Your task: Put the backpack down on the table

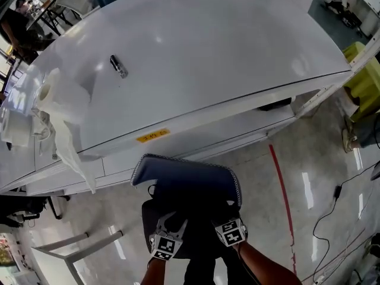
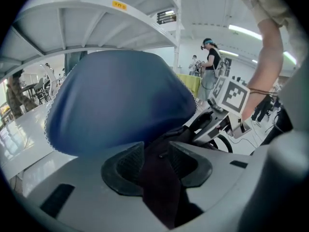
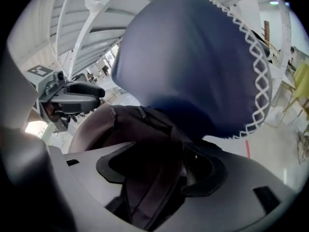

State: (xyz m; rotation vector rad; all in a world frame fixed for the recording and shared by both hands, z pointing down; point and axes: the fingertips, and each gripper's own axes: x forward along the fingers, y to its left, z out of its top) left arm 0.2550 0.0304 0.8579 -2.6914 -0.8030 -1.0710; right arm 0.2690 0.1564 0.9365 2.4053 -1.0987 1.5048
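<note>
A: Backpack, where?

B: The navy backpack (image 1: 187, 186), white zigzag trim, is in front of the near edge of the white table (image 1: 196, 52). It's below the tabletop, over the floor (image 1: 309, 177), so not on the table. I can't tell if its bottom touches the floor.

A: Grippers?

B: My left gripper (image 2: 157, 159) has its jaws apart. A dark strap (image 2: 161, 192) runs through the gap, and as I read it the pads aren't pinching it. My right gripper (image 3: 161, 170) is spread very wide, with dark webbing (image 3: 145, 197) lying loose in the gap. Nothing is clamped on either side.

A: Why are both at the top of the bag?

B: They sit side by side at its near top, angled down, one strap each. My guess is that two grab points keep a floppy bag level, with the flap toward the table.

A: Task status?

B: Not done, I'd judge. I'd have to close on the straps and lift the bag over the near edge.

A: Where would it land?

B: On the bare middle of the tabletop. There's a paper roll (image 1: 50, 94) at the left and a small dark cylinder (image 1: 119, 66) farther in, so I'd keep right of those.

A: Risk?

B: It's a soft bag and the jaws are slack. It could slump or tip off the straps.
</note>
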